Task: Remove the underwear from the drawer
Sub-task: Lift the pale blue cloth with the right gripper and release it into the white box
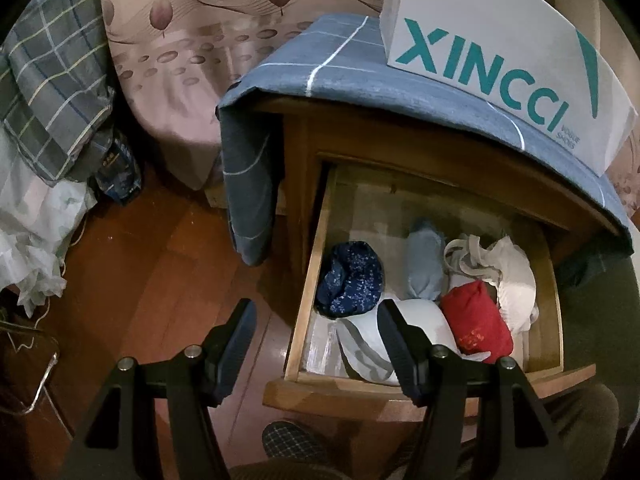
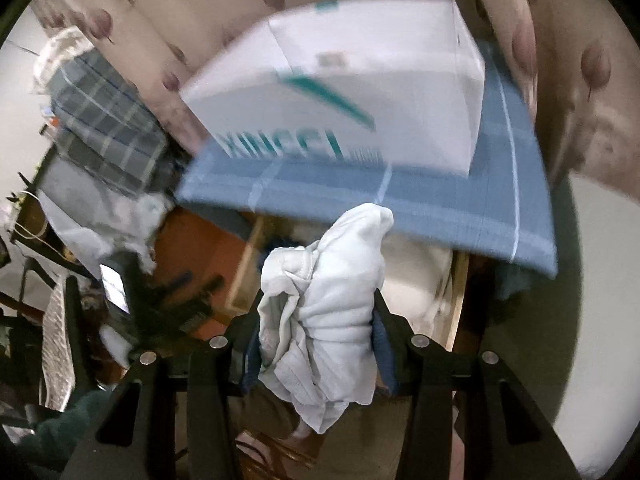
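Right hand-held gripper (image 2: 316,320) clamps crumpled, soft pale underwear (image 2: 324,312) (ribbed folds).

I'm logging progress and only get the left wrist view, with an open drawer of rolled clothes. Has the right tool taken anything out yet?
Observer: Yes. The right tool is shut on a crumpled pale garment, held above the drawer.
Operator: Is it fully clear of the drawer?
Observer: It seems so; the garment hangs free of the drawer wall, though that view is blurred.
Operator: What lies ahead of it?
Observer: The white box on the blue cloth, seen from its end.
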Available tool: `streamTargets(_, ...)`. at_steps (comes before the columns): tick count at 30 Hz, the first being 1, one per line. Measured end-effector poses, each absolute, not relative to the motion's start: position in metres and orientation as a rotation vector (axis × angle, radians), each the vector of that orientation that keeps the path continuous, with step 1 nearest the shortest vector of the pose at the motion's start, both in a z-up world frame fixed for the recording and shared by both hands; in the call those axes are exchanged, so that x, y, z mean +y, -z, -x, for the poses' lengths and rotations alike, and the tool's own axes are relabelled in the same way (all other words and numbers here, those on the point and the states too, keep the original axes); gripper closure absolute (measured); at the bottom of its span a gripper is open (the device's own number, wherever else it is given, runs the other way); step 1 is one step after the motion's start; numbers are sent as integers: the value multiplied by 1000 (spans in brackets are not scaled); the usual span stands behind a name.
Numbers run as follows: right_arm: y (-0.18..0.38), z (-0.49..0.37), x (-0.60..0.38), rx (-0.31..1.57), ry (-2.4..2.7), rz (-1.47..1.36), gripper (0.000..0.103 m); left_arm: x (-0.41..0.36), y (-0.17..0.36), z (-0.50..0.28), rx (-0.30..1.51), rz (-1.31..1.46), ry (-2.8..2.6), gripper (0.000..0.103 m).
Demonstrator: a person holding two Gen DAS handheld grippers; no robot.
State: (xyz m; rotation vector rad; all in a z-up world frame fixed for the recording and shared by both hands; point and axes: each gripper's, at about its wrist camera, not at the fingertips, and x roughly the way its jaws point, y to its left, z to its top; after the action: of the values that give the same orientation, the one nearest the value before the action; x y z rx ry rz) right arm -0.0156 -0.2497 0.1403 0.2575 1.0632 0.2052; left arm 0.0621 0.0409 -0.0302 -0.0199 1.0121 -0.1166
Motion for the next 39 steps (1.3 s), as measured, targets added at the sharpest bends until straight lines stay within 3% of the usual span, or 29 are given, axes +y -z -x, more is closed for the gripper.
streamTargets(5, -201, -4, -252, 945, -196, -216, 60, 41, 32, -64, 1021, 33, 120, 39)
streamTargets(11, -225, -59, -267, 878, -107, -162, 60, 43, 34, -66, 1035, 43, 119, 39)
streamTargets(26, -164, -176, -275, 998, 49, -29, 59, 43, 40, -70, 1063, 76, 132, 39)
streamTargets(34, -133, -191, -277, 1056, 60, -33, 57, 47, 41, -72, 1073, 105, 136, 39)
streamTargets(39, -125, -189, -275, 1066, 65, -40, 51, 47, 42, -73, 1079, 110, 139, 39)
